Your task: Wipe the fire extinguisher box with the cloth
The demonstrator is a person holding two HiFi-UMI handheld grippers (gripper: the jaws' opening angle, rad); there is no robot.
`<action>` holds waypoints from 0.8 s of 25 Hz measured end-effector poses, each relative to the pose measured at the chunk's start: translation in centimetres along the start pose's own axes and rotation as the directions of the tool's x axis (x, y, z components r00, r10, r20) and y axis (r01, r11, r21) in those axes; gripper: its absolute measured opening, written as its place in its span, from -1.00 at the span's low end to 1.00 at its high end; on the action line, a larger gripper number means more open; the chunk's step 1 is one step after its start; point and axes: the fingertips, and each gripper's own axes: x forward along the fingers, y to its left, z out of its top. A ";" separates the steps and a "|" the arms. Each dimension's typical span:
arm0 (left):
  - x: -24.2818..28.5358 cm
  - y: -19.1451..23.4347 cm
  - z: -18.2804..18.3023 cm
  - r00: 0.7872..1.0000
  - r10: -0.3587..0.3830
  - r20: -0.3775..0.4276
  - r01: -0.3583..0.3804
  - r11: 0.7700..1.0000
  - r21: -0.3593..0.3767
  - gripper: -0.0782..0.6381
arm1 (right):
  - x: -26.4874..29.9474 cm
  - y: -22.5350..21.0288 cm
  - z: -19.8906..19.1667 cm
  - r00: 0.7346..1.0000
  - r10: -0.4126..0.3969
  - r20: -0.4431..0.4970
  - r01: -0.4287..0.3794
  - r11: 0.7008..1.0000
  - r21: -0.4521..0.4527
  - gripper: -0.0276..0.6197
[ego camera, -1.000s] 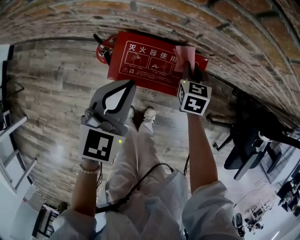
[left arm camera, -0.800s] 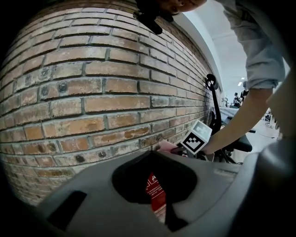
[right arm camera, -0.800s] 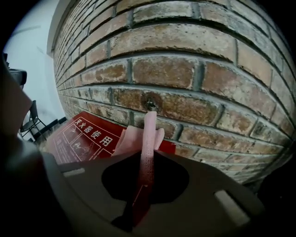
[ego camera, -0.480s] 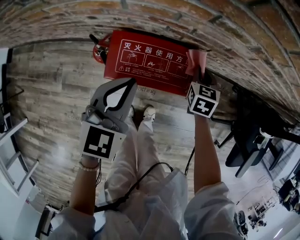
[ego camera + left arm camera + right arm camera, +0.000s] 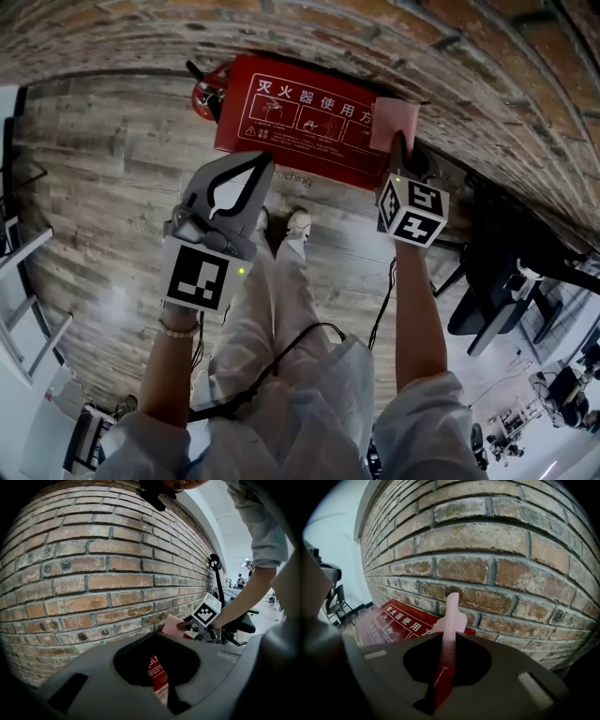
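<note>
Brick wall up top and wood floor below in the head view. The red fire extinguisher box stands against the bricks, and the pink cloth is pressed on its right end. In the left gripper view, the left gripper has its jaws closed on nothing, held short of the box. In the right gripper view, the right gripper has its jaws clamped on the cloth, which stands up edge-on against the wall.

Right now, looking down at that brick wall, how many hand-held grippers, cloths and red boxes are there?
Grippers: 2, the left gripper, shut and empty, and the right gripper
Cloths: 1, the pink cloth, pinched in the right gripper
Boxes: 1, the red fire extinguisher box
Total: 4
</note>
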 end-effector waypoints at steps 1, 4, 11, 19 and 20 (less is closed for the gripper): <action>-0.2 0.2 -0.2 1.000 0.006 -0.003 -0.006 1.000 -0.005 -0.80 | -0.3 0.8 0.5 1.000 0.019 0.012 -0.019 1.000 -0.008 -0.86; -0.9 0.8 -0.7 1.000 0.024 -0.012 -0.024 1.000 -0.018 -0.80 | -1.0 3.9 2.1 0.995 0.086 0.049 -0.085 0.996 -0.026 -0.86; -2.8 2.3 -1.8 0.998 0.060 -0.017 -0.061 0.998 -0.034 -0.80 | -1.5 13.3 4.5 0.958 0.274 0.088 -0.270 0.961 -0.053 -0.86; -5.4 4.7 -3.6 0.992 0.119 -0.042 -0.122 0.990 -0.065 -0.80 | -1.2 22.9 3.9 0.896 0.442 0.041 -0.437 0.894 -0.095 -0.86; -5.7 5.0 -3.8 0.991 0.127 -0.044 -0.130 0.989 -0.070 -0.80 | -1.2 23.9 3.8 0.887 0.460 0.036 -0.456 0.885 -0.097 -0.86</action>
